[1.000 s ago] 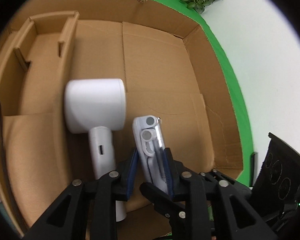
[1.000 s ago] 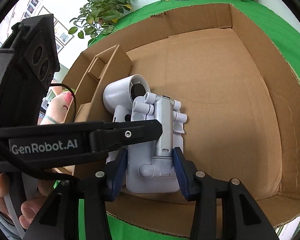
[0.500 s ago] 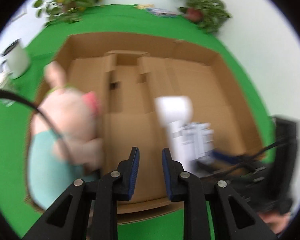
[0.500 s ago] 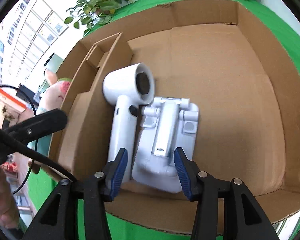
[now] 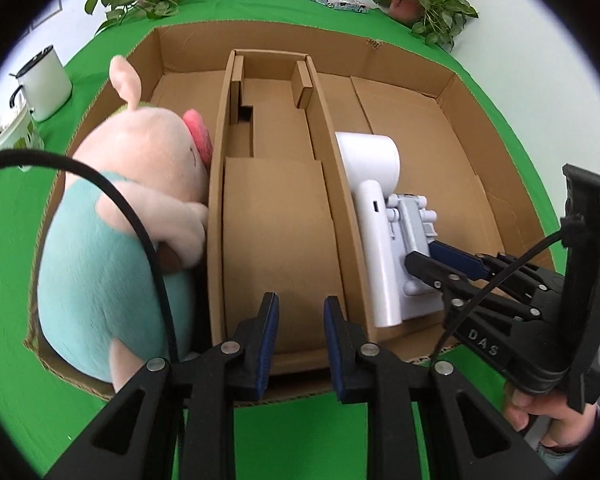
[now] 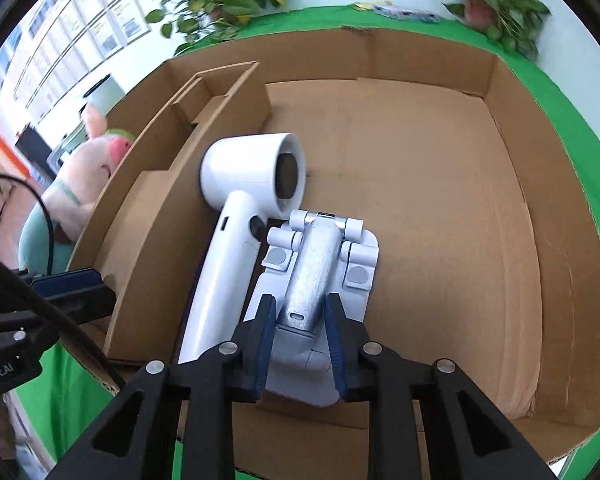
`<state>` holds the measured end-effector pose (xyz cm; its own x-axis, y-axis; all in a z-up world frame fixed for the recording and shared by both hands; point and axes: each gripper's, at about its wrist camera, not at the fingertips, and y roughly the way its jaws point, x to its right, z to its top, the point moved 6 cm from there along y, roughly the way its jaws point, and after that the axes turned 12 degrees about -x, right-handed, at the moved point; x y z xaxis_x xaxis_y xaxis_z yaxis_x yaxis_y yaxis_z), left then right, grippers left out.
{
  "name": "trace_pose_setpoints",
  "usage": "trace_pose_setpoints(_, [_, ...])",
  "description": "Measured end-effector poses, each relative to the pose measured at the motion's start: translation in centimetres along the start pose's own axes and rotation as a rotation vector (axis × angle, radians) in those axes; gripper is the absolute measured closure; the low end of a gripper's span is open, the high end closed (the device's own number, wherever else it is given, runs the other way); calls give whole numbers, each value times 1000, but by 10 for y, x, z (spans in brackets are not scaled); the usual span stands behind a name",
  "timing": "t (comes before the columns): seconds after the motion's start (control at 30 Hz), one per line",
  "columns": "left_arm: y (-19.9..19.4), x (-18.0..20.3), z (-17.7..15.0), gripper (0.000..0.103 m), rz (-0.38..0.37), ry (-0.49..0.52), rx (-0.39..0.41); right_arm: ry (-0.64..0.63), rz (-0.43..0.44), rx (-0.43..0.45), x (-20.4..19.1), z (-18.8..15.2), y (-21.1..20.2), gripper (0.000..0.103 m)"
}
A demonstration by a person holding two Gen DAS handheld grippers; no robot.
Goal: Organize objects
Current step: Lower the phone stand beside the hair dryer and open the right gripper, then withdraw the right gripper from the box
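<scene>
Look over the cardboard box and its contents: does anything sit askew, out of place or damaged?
The plush pig bulges over the box's left wall, too big for its compartment. The hair dryer and folding stand lie flat, side by side. No damage shows.

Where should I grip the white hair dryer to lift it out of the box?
Take the hair dryer by its long straight handle, from above. It lies flat, the cardboard divider close on one side, the folding stand on the other; the handle is narrow enough for the jaws, the round head looks too wide.
</scene>
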<state>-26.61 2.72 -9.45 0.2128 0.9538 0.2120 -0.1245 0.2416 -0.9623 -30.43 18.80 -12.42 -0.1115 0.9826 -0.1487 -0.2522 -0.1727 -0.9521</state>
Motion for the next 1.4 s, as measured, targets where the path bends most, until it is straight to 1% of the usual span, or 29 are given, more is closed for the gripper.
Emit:
trace_pose_setpoints(0.1, [2,-1,-2,82,-5,-12,-2,-38,-5,1,-1,-1,-1,80])
trace_pose_setpoints(0.23, [5,2,-4,83,-10,-30,0,-25,-3,7,-3,-1,-1,79])
trace_pose_setpoints(0.3, [5,-1,-8,83,-27,-47,-6,-16,-7,17,-4,-2,-2,79])
trace_pose_setpoints(0.37, [4,-3,-11,83,-46,-66,-12,0,-6,45,-5,-4,-9,74])
trace_pose_setpoints(0.4, [4,-5,-12,83,-49,-73,-11,8,-15,72,-4,-5,-16,59])
trace_pose_setpoints(0.43, [4,-5,-12,83,-48,-77,-10,16,-30,107,-3,-8,-26,38])
trace_pose_setpoints(0.47, [5,-4,-12,83,-46,-83,-10,26,-59,171,-2,-12,-42,29])
trace_pose_setpoints(0.5, [6,-3,-11,80,-43,-84,-10,31,-76,209,-2,-15,-53,14])
trace_pose_setpoints(0.53, [6,-3,-11,80,-33,-80,-10,34,-92,248,-3,-20,-64,7])
trace_pose_setpoints(0.6, [3,-2,-11,80,-9,-71,3,28,-110,305,-6,-32,-85,2])
trace_pose_setpoints(0.63, [1,-1,-11,80,23,-58,20,25,-120,322,-7,-38,-92,1])
trace_pose_setpoints(0.7, [-9,1,-13,80,94,-35,89,28,-154,356,-10,-50,-106,1])
trace_pose_setpoints(0.77, [-27,5,-19,79,126,-23,182,37,-169,379,-13,-62,-115,1])
trace_pose_setpoints(0.8, [-37,7,-23,71,136,-22,227,44,-171,386,-13,-68,-118,1])
trace_pose_setpoints(0.83, [-50,10,-28,65,153,-15,288,55,-174,392,-13,-73,-121,1])
trace_pose_setpoints(0.87, [-63,14,-34,48,176,-6,353,70,-182,396,-12,-78,-123,1])
trace_pose_setpoints(0.9, [-73,17,-34,29,203,-1,416,82,-189,399,-12,-82,-125,1])
trace_pose_setpoints(0.93, [-86,23,-41,21,246,1,503,95,-193,403,-10,-83,-127,1])
trace_pose_setpoints(0.97, [-94,26,-48,19,269,6,562,107,-199,408,-10,-87,-129,1])
trace_pose_setpoints(1.0, [-100,31,-53,19,286,17,605,116,-203,418,-9,-92,-132,1])
trace_pose_setpoints(1.03, [-104,34,-58,19,299,30,628,121,-206,427,-8,-95,-135,1])
trace_pose_setpoints(1.17, [-107,40,-69,19,307,35,661,138,-225,439,-6,-112,-144,1])
trace_pose_setpoints(1.23, [-108,41,-71,19,302,40,670,125,-239,439,-6,-118,-147,4])
trace_pose_setpoints(1.27, [-107,41,-71,19,302,43,669,119,-248,436,-6,-120,-147,9])
trace_pose_setpoints(1.3, [-108,41,-72,24,305,46,668,120,-262,432,-5,-122,-148,23])
trace_pose_setpoints(1.33, [-108,42,-74,32,305,54,672,124,-272,428,-4,-124,-148,38])
trace_pose_setpoints(1.37, [-108,44,-76,74,296,67,674,129,-273,423,-3,-126,-148,42])
trace_pose_setpoints(1.4, [-106,46,-77,102,275,80,658,134,-274,421,-1,-127,-148,52])
